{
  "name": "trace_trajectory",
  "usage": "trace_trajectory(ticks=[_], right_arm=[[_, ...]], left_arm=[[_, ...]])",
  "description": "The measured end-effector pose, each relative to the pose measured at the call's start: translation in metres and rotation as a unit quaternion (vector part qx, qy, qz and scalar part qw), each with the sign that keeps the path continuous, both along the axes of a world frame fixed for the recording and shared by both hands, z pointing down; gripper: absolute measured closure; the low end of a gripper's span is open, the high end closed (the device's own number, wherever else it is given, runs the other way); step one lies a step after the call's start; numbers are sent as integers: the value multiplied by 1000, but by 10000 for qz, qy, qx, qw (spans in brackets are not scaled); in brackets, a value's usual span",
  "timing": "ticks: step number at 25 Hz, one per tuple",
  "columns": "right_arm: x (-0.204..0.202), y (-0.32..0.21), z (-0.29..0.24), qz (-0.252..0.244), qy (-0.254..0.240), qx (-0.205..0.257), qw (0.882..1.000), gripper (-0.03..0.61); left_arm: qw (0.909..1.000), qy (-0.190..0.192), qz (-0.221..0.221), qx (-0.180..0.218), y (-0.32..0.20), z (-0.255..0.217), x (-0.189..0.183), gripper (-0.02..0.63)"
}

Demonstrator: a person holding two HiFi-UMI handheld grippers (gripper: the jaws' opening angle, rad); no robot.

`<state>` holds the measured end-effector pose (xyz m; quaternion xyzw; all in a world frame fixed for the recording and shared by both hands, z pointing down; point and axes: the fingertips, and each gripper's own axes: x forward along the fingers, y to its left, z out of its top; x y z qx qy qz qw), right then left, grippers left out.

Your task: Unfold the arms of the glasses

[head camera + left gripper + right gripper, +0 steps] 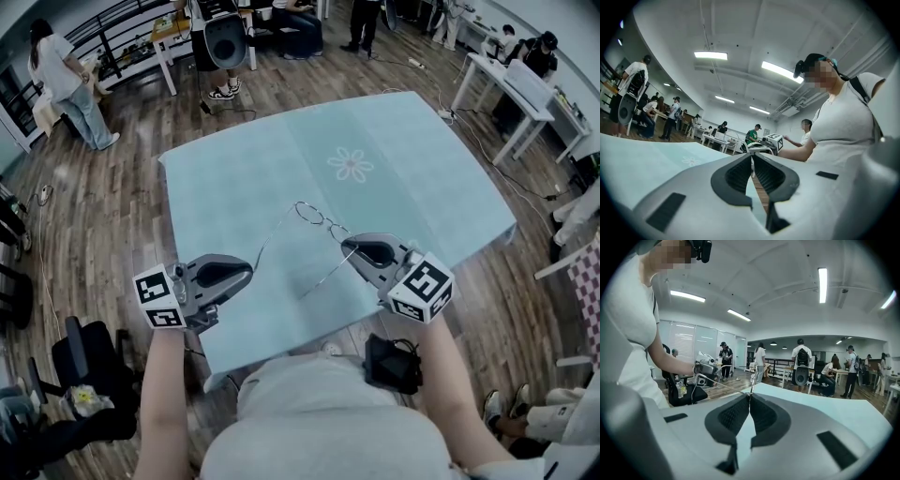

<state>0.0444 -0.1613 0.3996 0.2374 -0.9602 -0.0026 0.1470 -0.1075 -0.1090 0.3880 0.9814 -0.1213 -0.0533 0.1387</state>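
Tablecloth (244, 187), left gripper (249, 270), right gripper (346, 245) pinching glasses (323, 221)

The left forearm (161, 394) and right forearm (452, 384) reach up from 6 o'clock in the head view. The left gripper (247, 270), at 8 o'clock, lies level and points toward 3 o'clock, its jaws pinched on a thin wire arm of the glasses (314, 216). The right gripper (347, 246), at 4 o'clock, tips slightly down and points toward 10 o'clock, its jaws closed on the glasses too.

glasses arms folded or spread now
Spread: one arm of the glasses runs to the left gripper, the other angles out separately.
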Motion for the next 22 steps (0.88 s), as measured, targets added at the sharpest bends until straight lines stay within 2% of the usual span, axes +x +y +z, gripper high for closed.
trace_trajectory(ticks=[5, 12, 18, 22], right_arm=[[9, -1, -4, 124, -210, -52, 9997, 568], [8, -4, -2, 213, -198, -59, 9996, 568], [5, -4, -2, 248, -173, -19, 9995, 568], [3, -3, -3, 335, -186, -2, 9993, 568]], left_arm=[[9984, -118, -531, 138, -9, 2, -5, 586], [9927, -243, -1101, 429, -16, -1, -13, 586], [9773, -540, -1828, 928, -25, -3, -21, 586], [9633, -744, -2262, 1238, -29, -5, -25, 594]])
